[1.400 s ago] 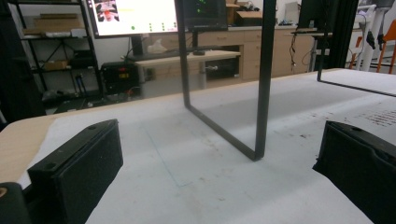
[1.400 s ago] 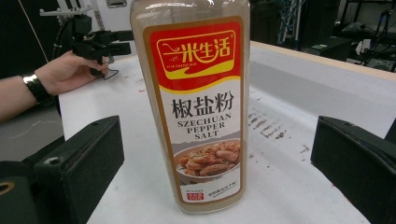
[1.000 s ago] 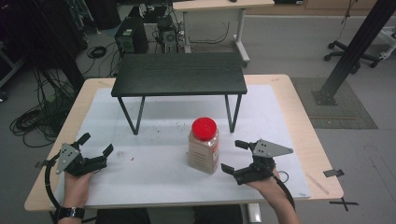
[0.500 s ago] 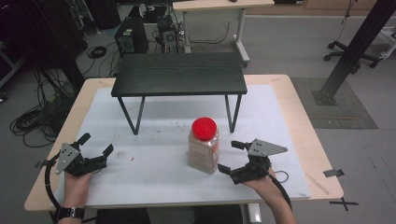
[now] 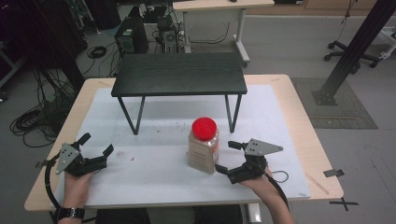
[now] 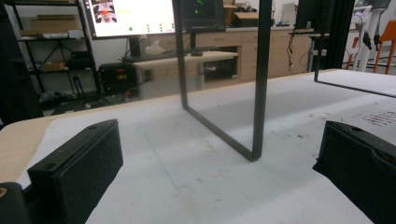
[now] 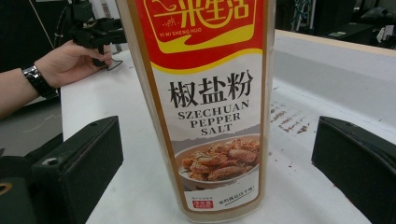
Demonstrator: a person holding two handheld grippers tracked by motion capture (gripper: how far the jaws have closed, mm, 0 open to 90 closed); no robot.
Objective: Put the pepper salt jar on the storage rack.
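this is a lab or robotics research room, not a home. the light wooden tabletop [image 5: 299, 116] carries a white mat [image 5: 159, 163] and stands on a grey floor [image 5: 289, 42] strewn with black cables [image 5: 32, 121]. behind it sit computer towers [image 5: 132, 39] and a second desk [image 5: 219, 5] with wiring hanging beneath. a black metal post [image 5: 355, 51] is bolted to a floor plate, and an office chair base [image 5: 355, 56] shows nearby. the left gripper view shows a large monitor [image 6: 135, 16] with a feed on screen, metal shelving [image 6: 46, 51] with boxes, and wooden cabinets [image 6: 233, 51]. tape marks [image 5: 343, 203] lie on the floor beside the table.
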